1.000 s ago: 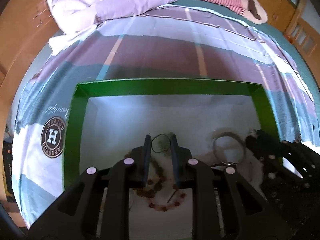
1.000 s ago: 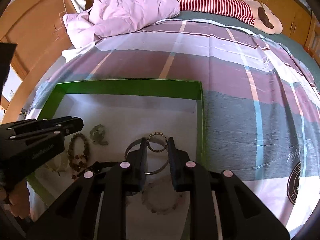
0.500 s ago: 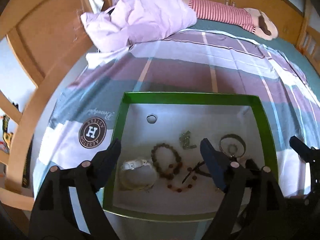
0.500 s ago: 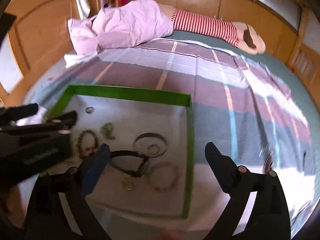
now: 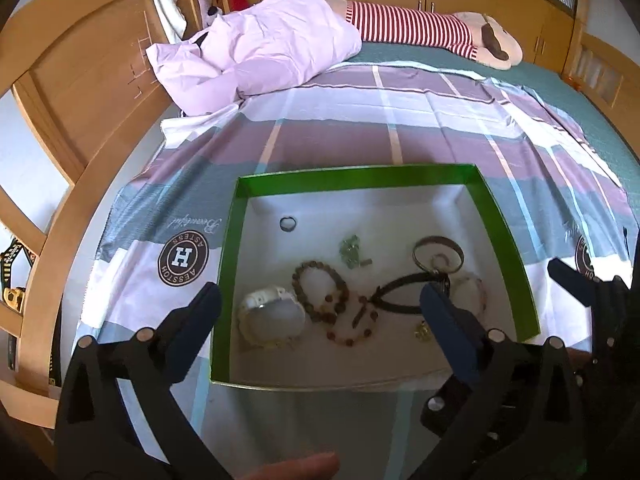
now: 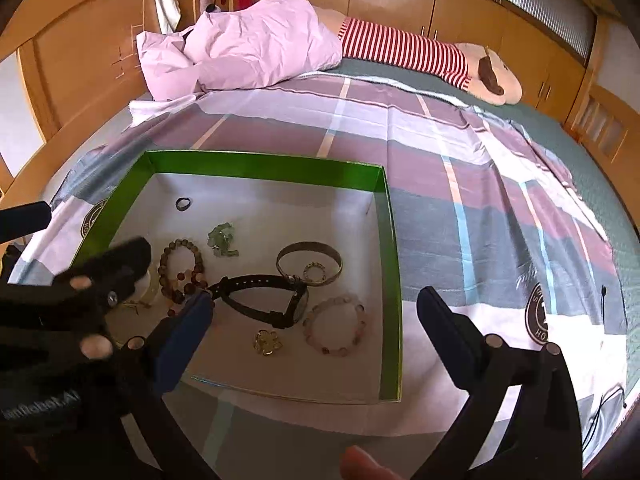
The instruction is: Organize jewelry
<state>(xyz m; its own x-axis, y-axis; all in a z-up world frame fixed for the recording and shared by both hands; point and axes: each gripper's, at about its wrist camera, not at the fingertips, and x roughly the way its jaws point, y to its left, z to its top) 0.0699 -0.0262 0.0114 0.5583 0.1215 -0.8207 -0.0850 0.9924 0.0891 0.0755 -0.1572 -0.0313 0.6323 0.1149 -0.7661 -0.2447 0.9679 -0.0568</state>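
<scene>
Left gripper (image 5: 320, 320) and right gripper (image 6: 316, 320) both spread wide, empty, above green jewelry box (image 6: 390, 248); black watch (image 6: 260, 296) inside.

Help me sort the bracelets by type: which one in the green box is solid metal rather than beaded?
The plain metal bangle, a smooth unbroken band with a small ring lying inside it. The brown bead bracelet and pale pink bead bracelet are both strung beads.

Glossy card(?) box (image 6: 388, 248), metal bangle (image 6: 310, 257), cloth bedsheet (image 6: 480, 200).

Both wrist views look down over the near rim, sharing the green box (image 5: 502, 216) (image 6: 390, 216), left view from further left.
</scene>
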